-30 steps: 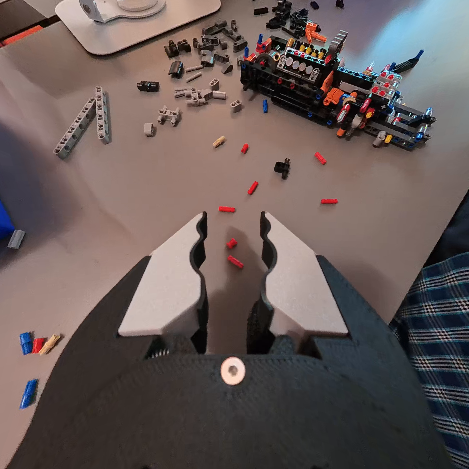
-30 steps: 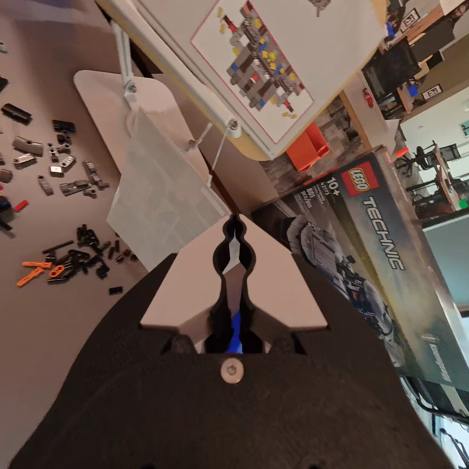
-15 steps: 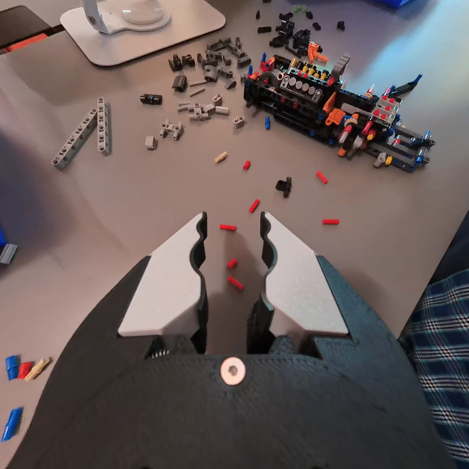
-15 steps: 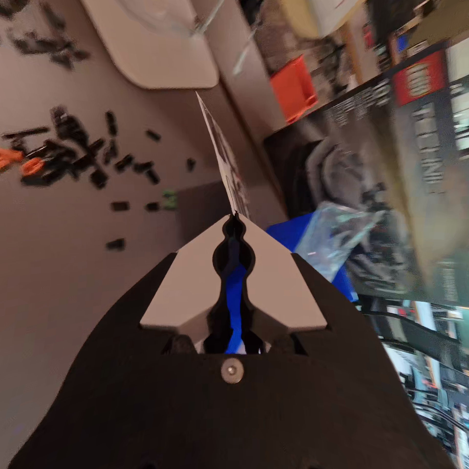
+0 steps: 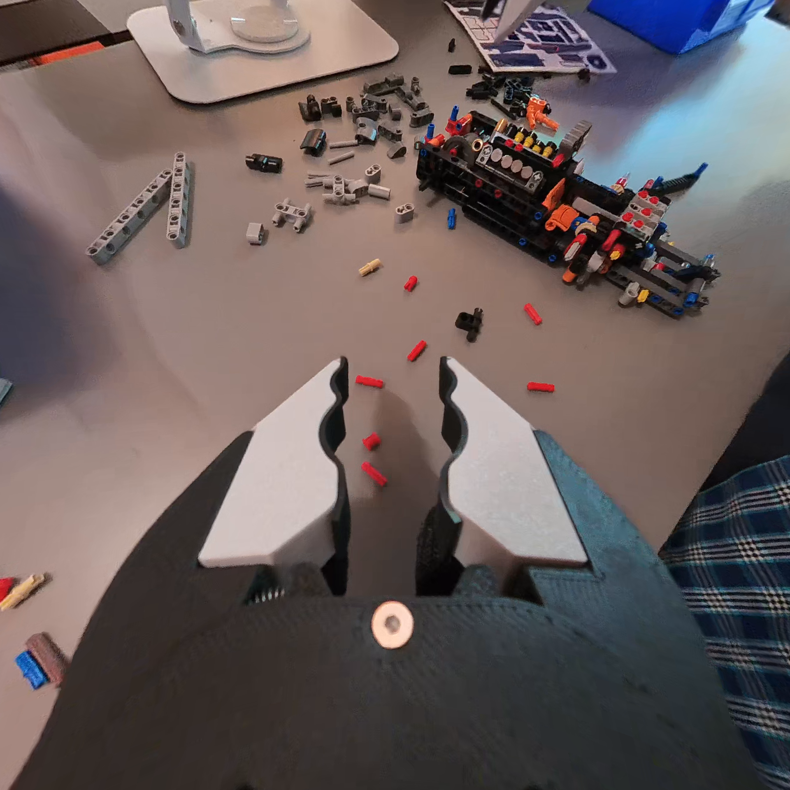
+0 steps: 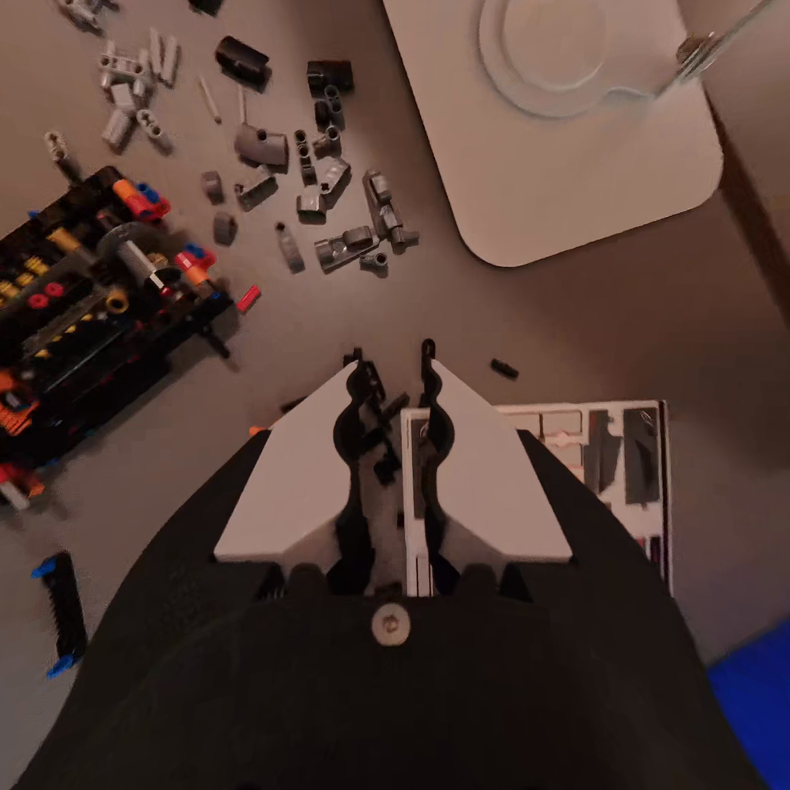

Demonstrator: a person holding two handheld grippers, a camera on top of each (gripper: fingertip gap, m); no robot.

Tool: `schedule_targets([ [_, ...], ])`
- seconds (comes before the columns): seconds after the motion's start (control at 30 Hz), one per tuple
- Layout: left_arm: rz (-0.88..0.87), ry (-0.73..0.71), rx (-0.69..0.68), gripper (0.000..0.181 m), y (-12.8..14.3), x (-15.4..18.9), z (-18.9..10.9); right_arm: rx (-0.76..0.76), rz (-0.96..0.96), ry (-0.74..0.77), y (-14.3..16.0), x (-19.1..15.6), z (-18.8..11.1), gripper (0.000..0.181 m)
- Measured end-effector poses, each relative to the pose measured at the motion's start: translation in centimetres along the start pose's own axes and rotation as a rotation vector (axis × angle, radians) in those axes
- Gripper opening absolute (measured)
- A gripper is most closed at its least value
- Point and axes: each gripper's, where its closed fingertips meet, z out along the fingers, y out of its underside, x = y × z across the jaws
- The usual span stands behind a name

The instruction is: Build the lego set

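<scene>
Left gripper (image 5: 391, 363) and right gripper (image 6: 393, 355) agape, empty; chassis (image 5: 551, 205) long axis runs near-right to far-left.

Scattered small red plastic pins (image 5: 373, 473) on a plain grey tabletop (image 5: 213, 325).
Mostly black partly built model (image 5: 551, 205) with orange, blue, red accents; blue-and-white plaid fabric (image 5: 744, 577).

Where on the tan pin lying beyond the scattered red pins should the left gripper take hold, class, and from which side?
Grip the tan pin across its middle collar, coming straight down from above. It lies flat on the table, apart from other parts, so only its two long sides are free. The left gripper is open; turn it so the fingers close across the pin's length.
</scene>
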Motion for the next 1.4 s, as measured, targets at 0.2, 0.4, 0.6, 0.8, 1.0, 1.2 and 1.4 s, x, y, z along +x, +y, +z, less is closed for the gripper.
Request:
schedule_targets([
  [0.2, -0.013, 0.003, 0.000, 0.042, 0.9, -0.4, -0.2, -0.074, 0.059, -0.018, 1.4, 2.1, 3.3, 0.014],
  [0.4, -0.031, 0.045, 0.010, 0.042, 1.0, -0.2, 0.6, -0.080, 0.042, -0.039, 1.5, 1.7, 3.2, 0.005],
  [0.6, -0.036, 0.031, 0.039, 0.042, 0.6, -0.4, -0.2, 0.025, 0.024, -0.035, -0.8, 0.4, -0.1, 0.004],
  [0.8, -0.033, 0.025, 0.051, 0.043, 0.3, -0.6, -0.6, 0.074, -0.015, -0.047, -0.7, -3.4, -5.0, 0.004],
  [1.0, -0.006, 0.026, 0.055, 0.042, 0.0, -0.1, -0.8, 0.020, -0.026, -0.073, 3.9, -7.8, -7.1, 0.004],
  [1.2, 0.007, 0.034, 0.047, 0.042, 0.0, 0.4, -0.7, -0.079, 0.023, -0.089, 10.5, -10.6, -5.8, 0.005],
  [1.4, 0.024, 0.032, 0.040, 0.043, -0.2, 1.0, -0.6, -0.055, 0.068, -0.083, 12.1, -11.5, -4.9, 0.008],
])
